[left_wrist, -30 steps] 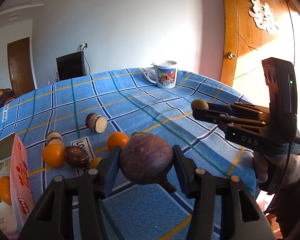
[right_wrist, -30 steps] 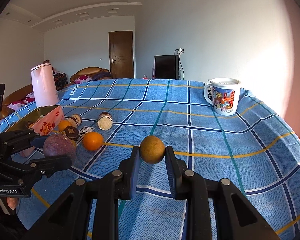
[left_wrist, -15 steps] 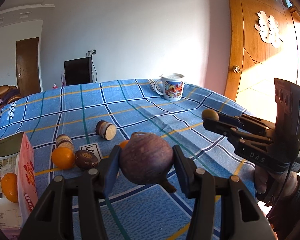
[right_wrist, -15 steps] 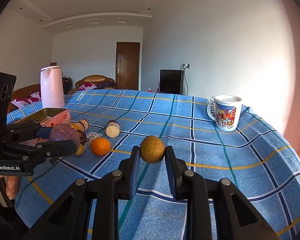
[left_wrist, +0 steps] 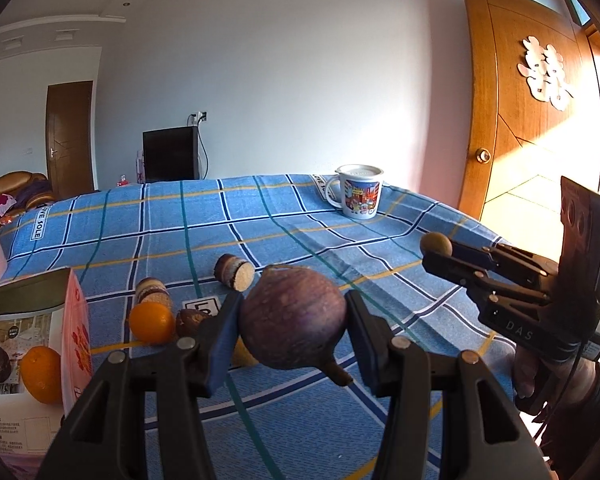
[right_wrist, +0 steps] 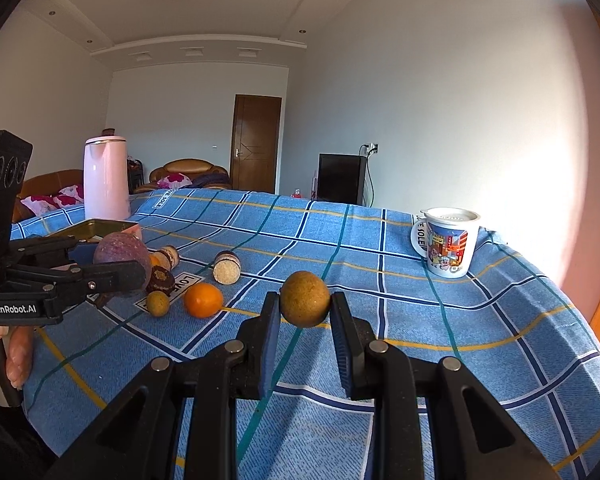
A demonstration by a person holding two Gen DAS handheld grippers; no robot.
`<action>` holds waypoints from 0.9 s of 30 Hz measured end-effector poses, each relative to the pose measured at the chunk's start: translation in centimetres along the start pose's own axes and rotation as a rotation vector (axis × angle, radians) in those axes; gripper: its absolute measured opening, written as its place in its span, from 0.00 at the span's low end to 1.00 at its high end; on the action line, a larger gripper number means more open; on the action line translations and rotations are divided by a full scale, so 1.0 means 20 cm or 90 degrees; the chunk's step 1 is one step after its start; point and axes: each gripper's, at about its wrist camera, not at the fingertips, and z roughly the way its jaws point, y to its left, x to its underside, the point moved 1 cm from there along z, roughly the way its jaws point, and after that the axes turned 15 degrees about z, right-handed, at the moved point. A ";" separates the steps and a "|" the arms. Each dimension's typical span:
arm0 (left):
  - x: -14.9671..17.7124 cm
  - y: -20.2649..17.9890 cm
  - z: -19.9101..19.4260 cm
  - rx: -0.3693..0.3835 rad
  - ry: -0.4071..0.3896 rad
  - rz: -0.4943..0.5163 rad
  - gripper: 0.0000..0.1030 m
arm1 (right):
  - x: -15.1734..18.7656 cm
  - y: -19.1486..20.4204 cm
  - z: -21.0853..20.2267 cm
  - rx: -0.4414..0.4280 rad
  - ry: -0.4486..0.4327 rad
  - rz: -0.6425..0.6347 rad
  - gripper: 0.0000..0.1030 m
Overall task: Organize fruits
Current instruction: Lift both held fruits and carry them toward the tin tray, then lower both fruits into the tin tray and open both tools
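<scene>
Aloft, left tongs (left_wrist: 293, 326) clasp purple fruit (left_wrist: 292, 316); right tongs (right_wrist: 305, 310) clasp brown fruit (right_wrist: 305, 299).

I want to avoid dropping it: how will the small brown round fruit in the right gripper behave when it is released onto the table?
The small brown fruit is nearly spherical, so it will probably roll on the blue tablecloth. The right gripper touches it only at two narrow spots, so it may slip if tilted. Its matte, rough-looking skin probably gives fair grip.
</scene>
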 end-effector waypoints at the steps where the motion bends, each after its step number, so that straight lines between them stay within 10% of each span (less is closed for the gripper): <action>1: 0.00 0.01 -0.01 -0.003 -0.002 0.000 0.52 | 0.00 0.01 0.00 -0.004 0.004 0.000 0.26; 27: 0.16 0.57 -0.36 -0.151 -0.016 -0.117 0.52 | -0.15 0.82 0.26 -0.211 0.094 -0.046 0.26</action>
